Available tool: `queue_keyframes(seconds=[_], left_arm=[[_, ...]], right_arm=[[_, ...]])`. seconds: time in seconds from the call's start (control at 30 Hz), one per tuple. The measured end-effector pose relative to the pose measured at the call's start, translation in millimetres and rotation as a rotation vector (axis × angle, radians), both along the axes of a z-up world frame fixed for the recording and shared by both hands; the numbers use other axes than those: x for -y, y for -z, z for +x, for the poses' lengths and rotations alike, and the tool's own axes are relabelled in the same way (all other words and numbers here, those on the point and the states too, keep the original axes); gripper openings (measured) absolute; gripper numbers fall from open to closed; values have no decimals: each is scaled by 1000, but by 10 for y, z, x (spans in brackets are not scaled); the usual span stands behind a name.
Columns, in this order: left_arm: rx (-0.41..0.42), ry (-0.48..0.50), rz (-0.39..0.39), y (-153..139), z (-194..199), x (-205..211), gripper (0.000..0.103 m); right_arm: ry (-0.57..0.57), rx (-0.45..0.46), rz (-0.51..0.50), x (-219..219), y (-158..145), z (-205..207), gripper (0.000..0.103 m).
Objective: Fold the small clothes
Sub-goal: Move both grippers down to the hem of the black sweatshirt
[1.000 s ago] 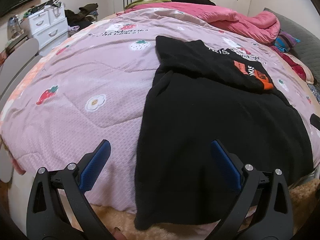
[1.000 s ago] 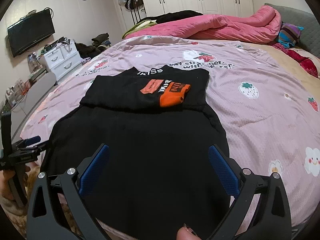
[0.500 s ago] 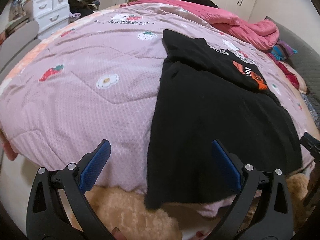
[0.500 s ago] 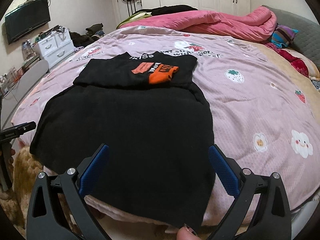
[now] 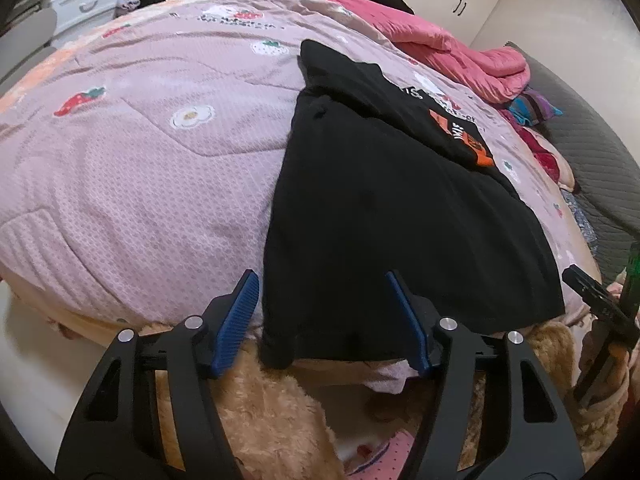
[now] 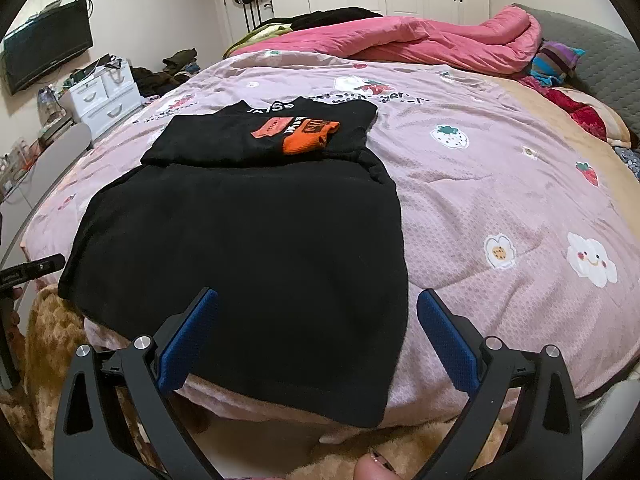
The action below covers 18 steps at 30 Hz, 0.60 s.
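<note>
A black garment [image 5: 392,216] [image 6: 248,240] with an orange print [image 6: 310,136] lies flat on the pink bed cover, its top part folded over. Its hem hangs over the bed's near edge. My left gripper [image 5: 324,292] is open, with the hem's left corner between its blue fingers. My right gripper [image 6: 318,312] is open, with the hem's right part between its fingers. Neither holds the cloth. The right gripper's tip [image 5: 596,296] shows at the right edge of the left wrist view; the left gripper's tip [image 6: 32,270] shows at the left edge of the right wrist view.
The pink cover [image 6: 500,184] spans the bed. A rumpled pink quilt [image 6: 420,40] and a striped pillow [image 6: 556,60] lie at the far side. White drawers [image 6: 104,96] and a TV [image 6: 44,56] stand left. A tan fuzzy rug [image 5: 272,412] lies below the bed edge.
Both grippers have drawn back and down to the bed's near edge. The left gripper's fingers have narrowed but stay open. The garment has not moved.
</note>
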State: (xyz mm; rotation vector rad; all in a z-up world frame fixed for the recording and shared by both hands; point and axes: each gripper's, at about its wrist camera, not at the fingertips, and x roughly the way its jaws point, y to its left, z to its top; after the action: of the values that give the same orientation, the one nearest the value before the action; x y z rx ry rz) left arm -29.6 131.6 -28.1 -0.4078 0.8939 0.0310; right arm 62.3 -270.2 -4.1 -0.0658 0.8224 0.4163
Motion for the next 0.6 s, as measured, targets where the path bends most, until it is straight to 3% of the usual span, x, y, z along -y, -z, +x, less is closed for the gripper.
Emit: queue_keyframes(seconds=[0.27, 0.6], left_arm=[[-63, 18, -39, 204, 112, -25, 57], [-52, 18, -46, 263, 113, -55, 52]], right_arm=[[9, -40, -4, 107, 79, -105, 99], [15, -154, 35, 291, 256, -167, 99]])
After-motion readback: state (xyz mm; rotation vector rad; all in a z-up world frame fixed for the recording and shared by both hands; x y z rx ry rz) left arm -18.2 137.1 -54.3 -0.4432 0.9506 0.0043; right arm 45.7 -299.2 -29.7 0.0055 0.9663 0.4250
